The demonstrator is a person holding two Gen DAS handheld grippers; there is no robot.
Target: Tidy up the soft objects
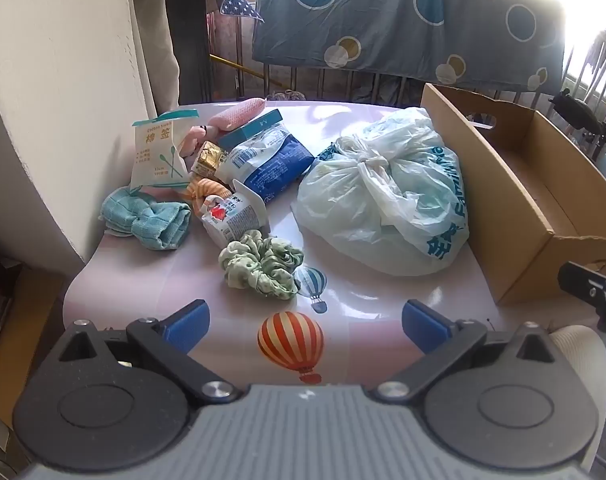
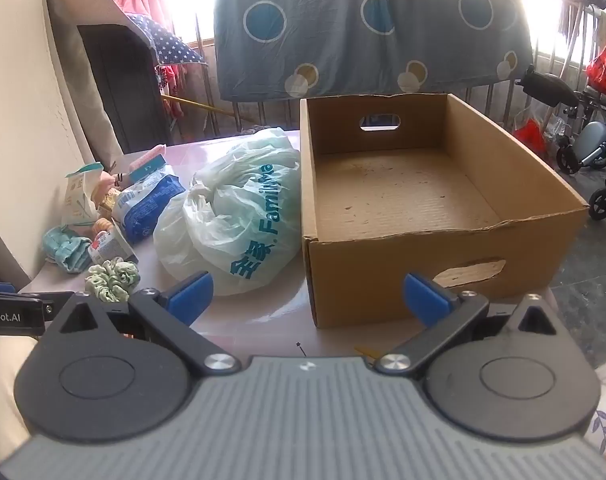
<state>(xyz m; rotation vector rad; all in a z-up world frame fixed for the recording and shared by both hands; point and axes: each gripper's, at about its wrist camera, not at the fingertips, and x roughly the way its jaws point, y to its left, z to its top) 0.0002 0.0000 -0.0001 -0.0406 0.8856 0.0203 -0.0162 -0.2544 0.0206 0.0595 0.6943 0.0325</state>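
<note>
Left tool (image 1: 305, 326) held wide above near table (image 1: 363, 292) edge, nothing between blue pads. Right tool (image 2: 308, 298) likewise spread wide, empty, aimed at cardboard box (image 2: 423, 280). Box seen empty, standing at right side of table. Tied plastic bag (image 1: 383, 196) lying just beside box, touching its wall. Green scrunchie (image 1: 263, 262) found nearest left tool, apart from it. Teal cloth (image 1: 147, 218), milk pouch (image 1: 233, 216), blue packet (image 1: 269, 162), cotton swab pack (image 1: 159, 156) clustered at left, near wall.

Both wrist cams tilt down, near; share tied bag (image 1: 383, 196).
</note>
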